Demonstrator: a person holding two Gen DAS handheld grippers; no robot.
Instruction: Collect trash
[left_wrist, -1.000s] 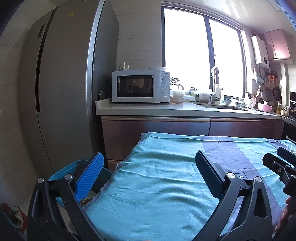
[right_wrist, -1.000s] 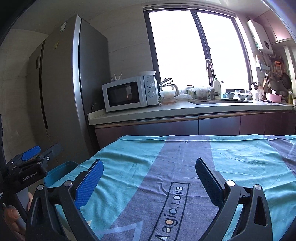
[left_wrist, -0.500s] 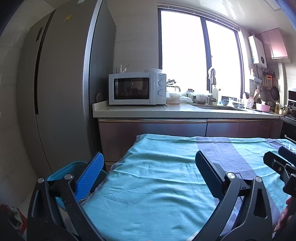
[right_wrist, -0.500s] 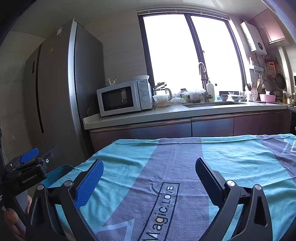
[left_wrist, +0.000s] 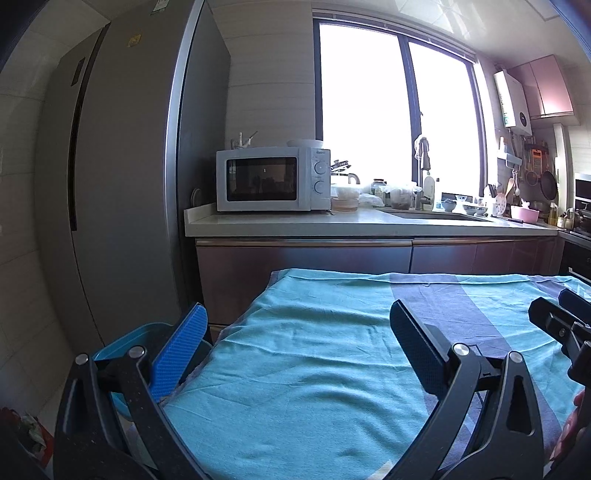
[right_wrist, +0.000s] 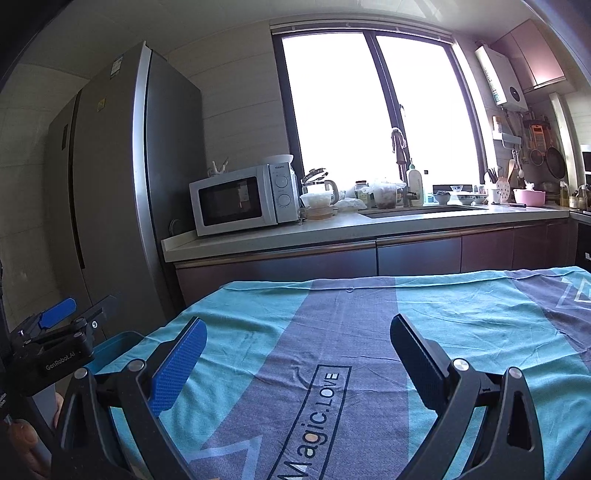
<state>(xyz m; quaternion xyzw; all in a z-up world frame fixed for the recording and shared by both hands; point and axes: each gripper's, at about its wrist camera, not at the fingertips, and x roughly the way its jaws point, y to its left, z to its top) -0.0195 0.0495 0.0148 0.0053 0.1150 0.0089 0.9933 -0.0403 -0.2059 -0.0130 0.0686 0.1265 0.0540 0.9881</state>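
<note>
A table covered with a teal and grey cloth (left_wrist: 314, 354) (right_wrist: 369, 332) fills the lower half of both views, and no trash lies on the part I see. My left gripper (left_wrist: 295, 332) hovers open over the cloth's left edge, nothing between its fingers. My right gripper (right_wrist: 295, 343) is open too, above the grey stripe with the "Magic.LOVE" print. A blue bin (left_wrist: 122, 347) (right_wrist: 118, 347) stands on the floor at the table's left end, beside the left gripper. Some crumpled scraps (left_wrist: 31, 432) lie on the floor at the far left.
A tall grey fridge (left_wrist: 122, 184) stands left. Behind the table runs a kitchen counter (left_wrist: 369, 225) with a white microwave (left_wrist: 273, 179), sink, bottles and bowls under a bright window. A narrow gap separates table and cabinets. A hand (right_wrist: 22, 439) holds the left gripper.
Both views have tilted slightly upward, so the counter and table edge sit lower in frame. The grippers stay open and hold nothing.
</note>
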